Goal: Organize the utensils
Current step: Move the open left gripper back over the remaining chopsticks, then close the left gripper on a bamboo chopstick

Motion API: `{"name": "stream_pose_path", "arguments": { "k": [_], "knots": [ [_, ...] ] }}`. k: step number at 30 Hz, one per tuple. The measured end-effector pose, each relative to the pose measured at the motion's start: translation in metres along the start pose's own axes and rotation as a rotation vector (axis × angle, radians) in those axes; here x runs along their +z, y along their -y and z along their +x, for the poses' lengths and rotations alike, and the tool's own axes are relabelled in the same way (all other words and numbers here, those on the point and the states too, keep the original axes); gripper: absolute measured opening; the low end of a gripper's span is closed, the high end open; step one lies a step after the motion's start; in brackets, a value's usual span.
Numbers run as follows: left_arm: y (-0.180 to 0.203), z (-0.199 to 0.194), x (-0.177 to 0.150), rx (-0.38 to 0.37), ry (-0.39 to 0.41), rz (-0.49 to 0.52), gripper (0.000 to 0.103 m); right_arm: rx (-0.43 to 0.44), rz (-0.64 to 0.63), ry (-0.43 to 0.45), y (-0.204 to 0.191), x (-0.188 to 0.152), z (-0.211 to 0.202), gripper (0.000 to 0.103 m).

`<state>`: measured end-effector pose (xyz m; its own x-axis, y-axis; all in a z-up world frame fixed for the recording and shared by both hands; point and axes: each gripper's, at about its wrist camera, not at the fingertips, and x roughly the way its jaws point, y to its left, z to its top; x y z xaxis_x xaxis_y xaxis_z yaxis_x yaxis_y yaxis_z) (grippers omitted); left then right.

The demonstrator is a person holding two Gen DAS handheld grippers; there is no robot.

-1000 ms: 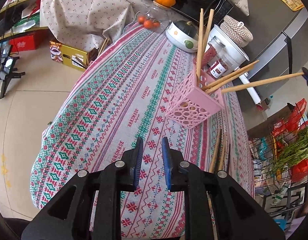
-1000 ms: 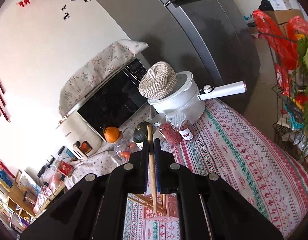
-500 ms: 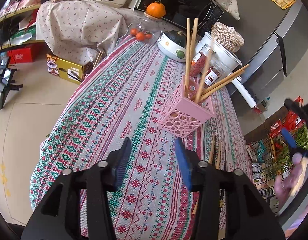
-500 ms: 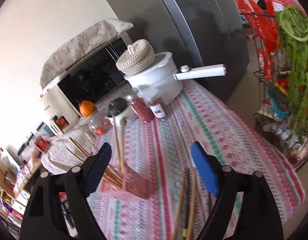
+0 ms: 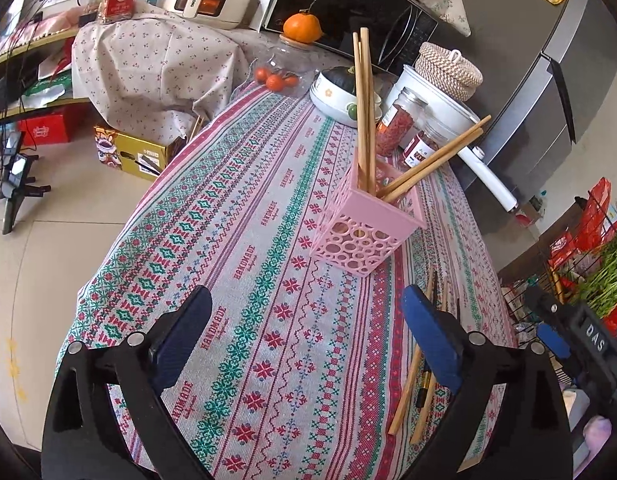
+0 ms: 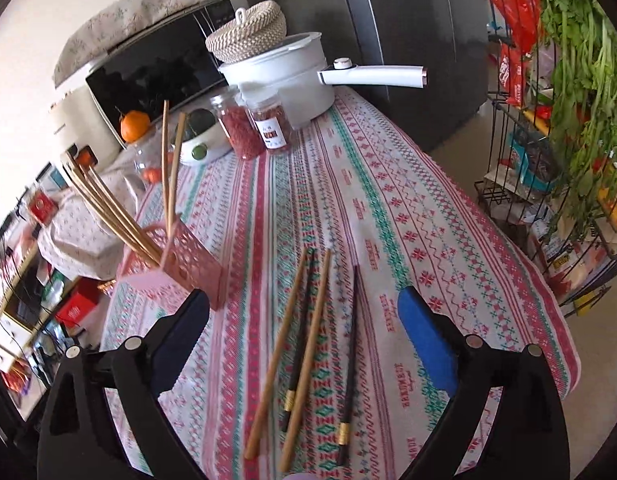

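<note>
- Chopsticks lie loose on our desk, beside the pink holder with more standing inside;
- our left tongs gape wide, empty;
- our right tongs gape wide above the loose ones

The left black plastic two-fingered tool carries blue ribbed pads and silver screws; the right black tool looks identical, lettered "DAS".

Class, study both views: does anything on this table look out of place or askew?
Yes. Four chopsticks, two wooden and two black, lie loose on the tablecloth beside the pink holder, where the other wooden chopsticks stand, splayed apart.
</note>
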<state>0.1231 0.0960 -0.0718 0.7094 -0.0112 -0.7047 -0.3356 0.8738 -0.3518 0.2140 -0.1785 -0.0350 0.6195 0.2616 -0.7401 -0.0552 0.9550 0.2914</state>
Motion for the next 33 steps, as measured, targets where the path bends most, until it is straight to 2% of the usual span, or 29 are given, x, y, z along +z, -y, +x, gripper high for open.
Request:
{"name": "stream_pose_path", "arguments": {
  "k": [6,10,13,18,23,30,33],
  "knots": [
    [0.013,0.016,-0.009,0.025,-0.038,0.023,0.095,-0.057,-0.003,-0.083,0.024,-0.019,0.015,0.095],
    [0.032,0.037,-0.02,0.048,-0.105,0.086,0.095,-0.079,0.11,-0.156,0.06,-0.022,0.024,0.095],
    [0.052,0.053,-0.024,0.057,-0.158,0.152,0.095,-0.088,0.234,-0.168,0.089,-0.018,0.022,0.095],
    [0.091,0.077,-0.025,0.068,-0.207,0.249,0.095,-0.036,0.432,-0.192,0.132,-0.014,0.018,0.095],
    [0.131,0.106,-0.018,0.041,-0.284,0.269,0.095,0.031,0.569,-0.217,0.159,-0.015,0.015,0.095],
    [0.173,0.148,-0.008,0.021,-0.408,0.274,0.095,0.052,0.562,-0.216,0.165,-0.007,0.011,0.096],
    [0.187,0.16,-0.003,0.036,-0.439,0.332,0.087,0.068,0.576,-0.226,0.168,-0.007,0.011,0.096]
  ]
}}
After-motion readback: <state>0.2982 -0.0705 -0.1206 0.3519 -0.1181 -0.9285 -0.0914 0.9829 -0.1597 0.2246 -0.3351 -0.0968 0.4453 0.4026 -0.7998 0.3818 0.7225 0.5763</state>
